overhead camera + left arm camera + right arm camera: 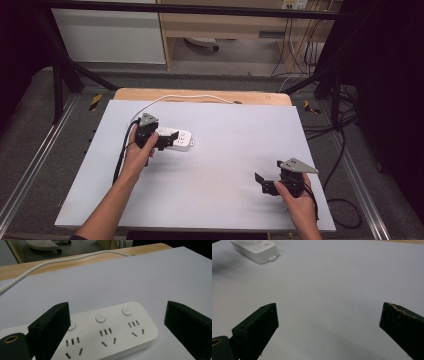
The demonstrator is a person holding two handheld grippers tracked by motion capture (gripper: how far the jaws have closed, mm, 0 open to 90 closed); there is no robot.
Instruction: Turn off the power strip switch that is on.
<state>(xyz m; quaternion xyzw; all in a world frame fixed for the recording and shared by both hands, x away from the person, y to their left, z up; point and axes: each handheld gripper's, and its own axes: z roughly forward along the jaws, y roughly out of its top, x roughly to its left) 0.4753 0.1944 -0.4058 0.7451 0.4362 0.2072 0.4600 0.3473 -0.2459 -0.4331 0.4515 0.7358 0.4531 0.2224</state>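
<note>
The right gripper (268,182) sits nearest, well right of and nearer than the power strip (175,138), its jaws spread wide over bare white board (225,165). Farther off, the left gripper (159,137) has its jaws apart, straddling the strip's left end. Beyond the strip, its white cord (190,97) curves across the wooden table edge (260,98).

A: Support surface? Wooden table (260,97), with a pale grey board (220,165) covering most of the top; bare wood strip along the far edge.

B: Items on board? One white power strip (177,139), far-left area, lying flat, sockets up. Its white cord (190,98) runs across the wood strip.
</note>
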